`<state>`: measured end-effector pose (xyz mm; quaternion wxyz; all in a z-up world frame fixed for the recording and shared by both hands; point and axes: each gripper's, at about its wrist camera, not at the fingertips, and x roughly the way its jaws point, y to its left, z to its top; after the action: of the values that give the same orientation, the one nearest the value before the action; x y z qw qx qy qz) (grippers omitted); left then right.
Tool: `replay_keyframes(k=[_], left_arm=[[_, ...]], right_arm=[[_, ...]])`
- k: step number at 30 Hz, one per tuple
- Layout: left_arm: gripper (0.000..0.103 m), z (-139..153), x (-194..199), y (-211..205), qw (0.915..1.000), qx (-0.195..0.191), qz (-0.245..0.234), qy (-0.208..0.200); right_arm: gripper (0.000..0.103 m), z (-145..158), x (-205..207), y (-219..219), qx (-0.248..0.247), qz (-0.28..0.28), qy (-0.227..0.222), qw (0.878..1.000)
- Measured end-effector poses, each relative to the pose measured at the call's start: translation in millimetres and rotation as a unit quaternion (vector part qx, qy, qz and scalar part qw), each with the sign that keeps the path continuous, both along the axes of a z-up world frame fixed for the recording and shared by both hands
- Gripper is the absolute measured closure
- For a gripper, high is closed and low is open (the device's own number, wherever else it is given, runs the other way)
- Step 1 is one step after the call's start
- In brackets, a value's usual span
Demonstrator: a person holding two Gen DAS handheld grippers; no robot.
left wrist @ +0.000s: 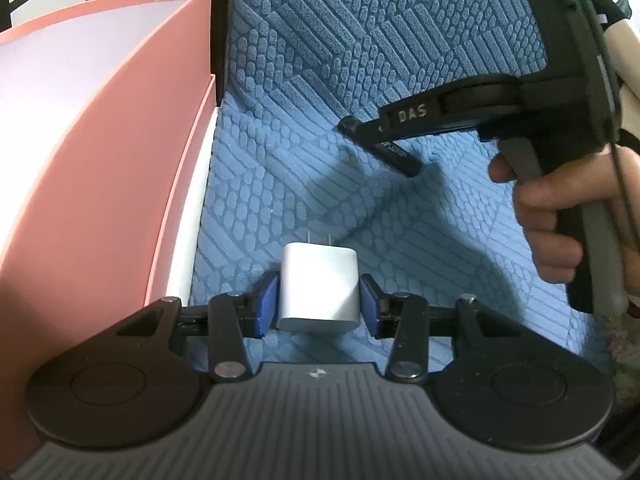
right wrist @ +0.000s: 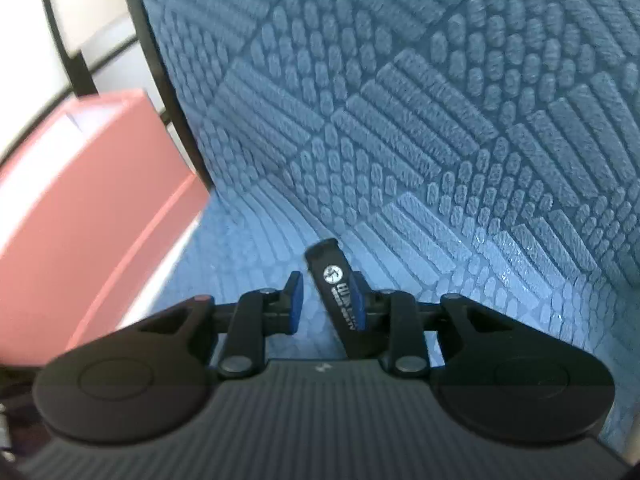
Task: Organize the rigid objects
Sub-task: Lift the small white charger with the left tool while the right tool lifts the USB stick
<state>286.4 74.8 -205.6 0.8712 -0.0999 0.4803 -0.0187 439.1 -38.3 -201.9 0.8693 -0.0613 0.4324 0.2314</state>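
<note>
The right wrist view is blurred, so the white print on the slim black rectangular stick cannot be read beyond a round logo, and its near end is hidden behind the tool's body. The pink cardboard box is cut off by the left edge in both views; its inside shows only as pale wall, the floor out of sight. The person's right hand is partly cropped at the frame's right side.

The left tool has its blue pads moderately spread on either side of a white square plastic wall charger, whose two metal prongs point away from the camera. Whether the pads press the charger's sides or stand just off them cannot be made out. The charger sits low over the blue textured quilted sofa cushion, just right of the pink box.

The right tool is partly open. The black stick lies tilted between its fingers, against the right blue pad, with a clear gap to the left one. In the left wrist view, the stick hangs slanted from the tool's tip just above the seat near the backrest crease, well beyond the charger.
</note>
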Motion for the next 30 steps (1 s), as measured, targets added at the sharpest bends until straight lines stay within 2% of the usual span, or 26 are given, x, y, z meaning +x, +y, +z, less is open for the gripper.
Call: replay_keyframes(k=[3, 6, 9, 16, 23, 30], left_arm=[[0.053, 0, -2, 1, 1.0000, -0.005, 0.002, 0.002], [0.053, 0, -3, 2, 0.9999, -0.010, 0.004, 0.003], [0.053, 0, -3, 5, 0.9998, -0.017, 0.008, 0.006], [0.053, 3, -9, 5, 0.9997, -0.021, 0.012, 0.004], [0.053, 0, -11, 6, 0.9996, -0.024, 0.015, 0.004], [0.053, 1, -8, 7, 0.9998, -0.022, 0.003, 0.004]], right_arm=[[0.072, -3, 1, 5, -0.041, 0.005, 0.000, 0.999], [0.073, -3, 0, 6, -0.046, 0.012, -0.003, 0.999], [0.075, -3, 2, 8, -0.044, 0.007, 0.004, 0.999], [0.076, 8, 0, -7, -0.021, -0.047, 0.056, 0.997], [0.076, 30, -34, -29, 0.000, -0.105, 0.071, 0.992], [0.076, 38, -84, -45, 0.032, -0.166, 0.085, 0.982]])
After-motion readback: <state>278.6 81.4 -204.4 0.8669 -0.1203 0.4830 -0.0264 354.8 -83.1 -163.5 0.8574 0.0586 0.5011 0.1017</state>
